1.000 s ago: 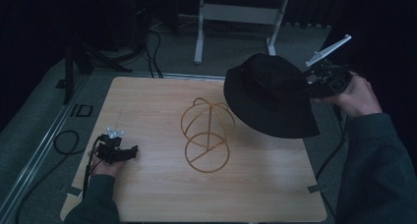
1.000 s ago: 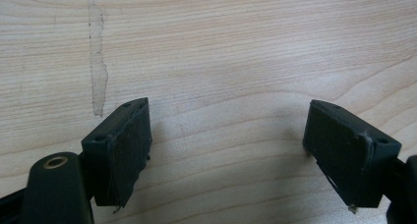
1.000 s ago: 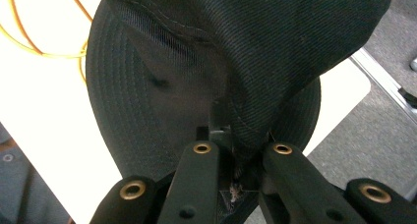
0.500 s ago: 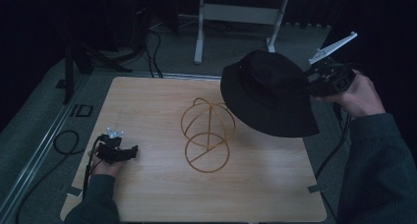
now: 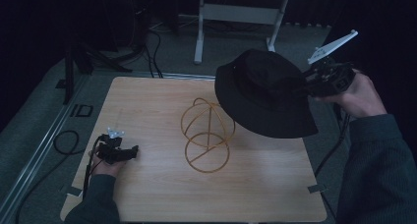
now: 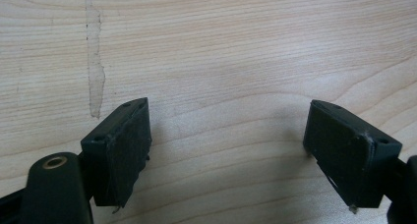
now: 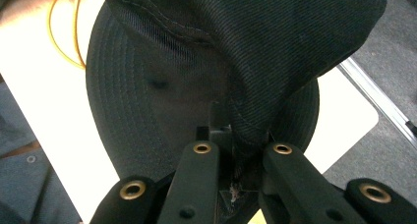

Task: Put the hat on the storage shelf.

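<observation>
My right tongs (image 5: 307, 84) are clamped on the brim of the black bucket hat (image 5: 263, 94), and I've got it up in the air at about two o'clock over the worktop (image 5: 162, 184), its low edge just over the yellow wire stand (image 5: 206, 135) at the centre. My left tongs (image 5: 132, 152) rest at eight o'clock on the wood, jaws wide apart with bare grain between them.
</observation>
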Demonstrator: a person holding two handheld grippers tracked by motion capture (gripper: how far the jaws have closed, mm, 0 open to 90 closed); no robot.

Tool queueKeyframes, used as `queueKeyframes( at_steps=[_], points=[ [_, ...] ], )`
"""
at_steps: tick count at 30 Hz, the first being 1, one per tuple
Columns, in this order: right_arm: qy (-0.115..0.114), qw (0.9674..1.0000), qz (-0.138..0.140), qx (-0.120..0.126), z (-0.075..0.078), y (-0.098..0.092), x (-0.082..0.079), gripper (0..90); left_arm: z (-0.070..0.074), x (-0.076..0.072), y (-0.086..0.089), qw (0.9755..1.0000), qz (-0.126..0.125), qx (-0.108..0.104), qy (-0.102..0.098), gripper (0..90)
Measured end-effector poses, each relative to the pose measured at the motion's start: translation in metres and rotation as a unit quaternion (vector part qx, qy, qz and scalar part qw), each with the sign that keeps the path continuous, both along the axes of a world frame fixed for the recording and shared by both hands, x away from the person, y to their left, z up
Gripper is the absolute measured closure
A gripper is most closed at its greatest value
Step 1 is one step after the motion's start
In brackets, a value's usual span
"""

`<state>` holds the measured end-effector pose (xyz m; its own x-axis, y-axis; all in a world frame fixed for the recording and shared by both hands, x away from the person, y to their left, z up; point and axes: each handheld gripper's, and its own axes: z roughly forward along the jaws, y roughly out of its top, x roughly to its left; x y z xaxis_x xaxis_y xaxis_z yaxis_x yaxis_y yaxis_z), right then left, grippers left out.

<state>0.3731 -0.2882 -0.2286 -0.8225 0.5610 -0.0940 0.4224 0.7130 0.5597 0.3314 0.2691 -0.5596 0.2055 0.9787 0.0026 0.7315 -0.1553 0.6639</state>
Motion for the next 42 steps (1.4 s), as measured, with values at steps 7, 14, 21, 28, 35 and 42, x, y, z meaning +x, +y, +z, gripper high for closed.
queueKeyframes(
  at_steps=[7,14,21,28,35,42],
  points=[
    [-0.001,0.9999,0.011,0.011,0.002,0.004,-0.002,88.5,0.000,0.000,0.000,1.0000,-0.001,0.001,0.000,18.6],
    [-0.005,0.9995,0.025,0.021,0.003,0.008,-0.004,88.5,0.000,0.000,0.000,1.0000,-0.001,0.001,0.000,18.5],
    [-0.002,0.9988,0.041,0.025,0.008,0.014,-0.007,88.5,0.000,0.000,0.000,1.0000,-0.002,0.001,0.000,18.5],
    [-0.003,0.9982,0.053,0.027,0.008,0.022,-0.006,88.5,0.000,0.000,-0.001,1.0000,-0.002,0.001,0.000,18.5],
    [-0.001,0.9977,0.063,0.026,0.007,0.032,-0.004,88.4,0.000,0.000,-0.001,1.0000,-0.002,0.001,-0.001,18.5],
    [0.001,0.9971,0.071,0.025,0.004,0.041,-0.001,88.4,0.000,0.000,-0.001,1.0000,-0.002,0.001,-0.001,18.5]
  ],
)
